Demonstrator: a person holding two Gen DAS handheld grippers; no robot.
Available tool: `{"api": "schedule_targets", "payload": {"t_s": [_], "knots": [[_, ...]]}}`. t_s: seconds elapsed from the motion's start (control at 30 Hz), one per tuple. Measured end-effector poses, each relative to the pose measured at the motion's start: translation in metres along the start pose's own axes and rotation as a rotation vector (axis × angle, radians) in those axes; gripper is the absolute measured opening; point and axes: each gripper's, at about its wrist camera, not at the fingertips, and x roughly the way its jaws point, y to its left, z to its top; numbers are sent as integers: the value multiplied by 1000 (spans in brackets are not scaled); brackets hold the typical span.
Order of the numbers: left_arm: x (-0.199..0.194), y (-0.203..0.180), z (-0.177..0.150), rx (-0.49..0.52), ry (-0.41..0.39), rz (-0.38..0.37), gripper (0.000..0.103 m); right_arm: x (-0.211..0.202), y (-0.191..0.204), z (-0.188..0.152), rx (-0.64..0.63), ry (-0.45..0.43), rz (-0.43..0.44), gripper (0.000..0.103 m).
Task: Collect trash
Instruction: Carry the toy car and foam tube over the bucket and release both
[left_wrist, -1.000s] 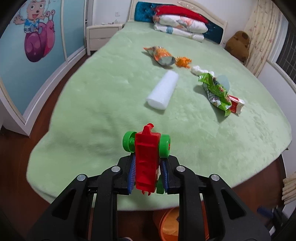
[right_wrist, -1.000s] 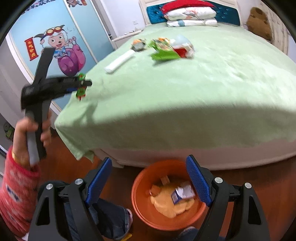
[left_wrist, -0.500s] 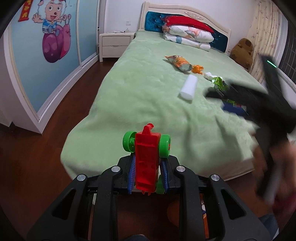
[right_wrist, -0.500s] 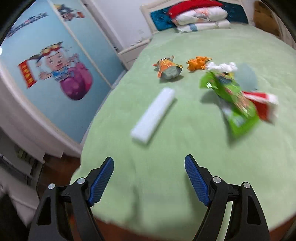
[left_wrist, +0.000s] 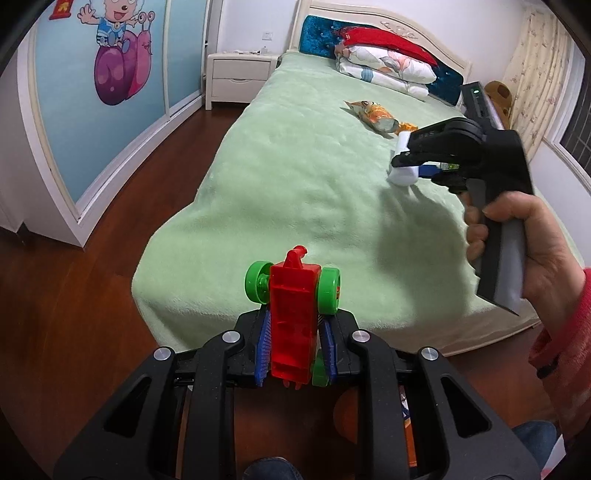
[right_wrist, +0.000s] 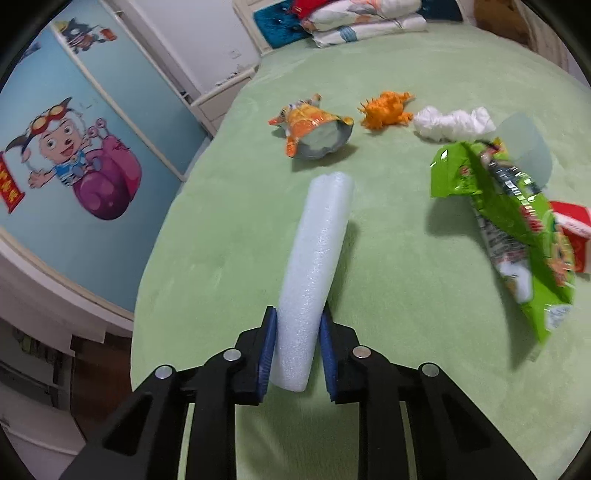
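Observation:
My left gripper (left_wrist: 295, 321) is shut on a red toy with green wheels (left_wrist: 293, 291), held off the foot corner of the green bed (left_wrist: 295, 177). My right gripper (right_wrist: 297, 332) is closing its jaws on the near end of a white foam roll (right_wrist: 321, 240) that lies on the bed, and both blue pads press its sides. In the left wrist view, a hand (left_wrist: 517, 236) holds that right gripper (left_wrist: 410, 162) at the foam roll (left_wrist: 402, 175). More trash lies beyond: an orange snack bag (right_wrist: 314, 129), an orange scrap (right_wrist: 386, 110), white tissue (right_wrist: 450, 122), a green wrapper (right_wrist: 517, 229).
A red and white carton (right_wrist: 576, 229) lies under the green wrapper at the right edge. Pillows (left_wrist: 384, 62) are stacked at the headboard, with a white nightstand (left_wrist: 236, 74) to their left. Wooden floor and a wardrobe with cartoon stickers (left_wrist: 118, 66) run along the bed's left side.
My right gripper swung from above the orange bin on the floor onto the bed and closed on the foam roll. My left gripper drew back from the bed, still holding the toy.

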Motion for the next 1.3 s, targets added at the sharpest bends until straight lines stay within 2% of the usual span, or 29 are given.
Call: {"api": "schedule_targets", "payload": {"t_s": [0.17,0.33,0.5,0.6,0.73,0.97,1.1,1.3], "knots": [[-4,-14,-5,31,3,-19,22,-49,-7,-25,-96,-24,49,22],[-5,-39,-17,87,28,-52,22,-105,-33,-71,-164,-26,86,22],[2,-73,-37,153,93,-110,22,-145,-65,-119,-194,-18,66,22],[12,-96,-54,199,150,-137,22,-158,-92,-157,-182,26,55,22],[30,-121,-78,227,232,-172,22,-157,-124,-198,-156,90,25,22],[71,-153,-120,245,376,-187,22,-124,-178,-261,-72,244,-55,22],[94,-164,-139,247,449,-179,22,-107,-193,-279,-29,306,-63,22],[121,-171,-153,241,526,-160,22,-90,-200,-290,-7,351,-79,25]]}}
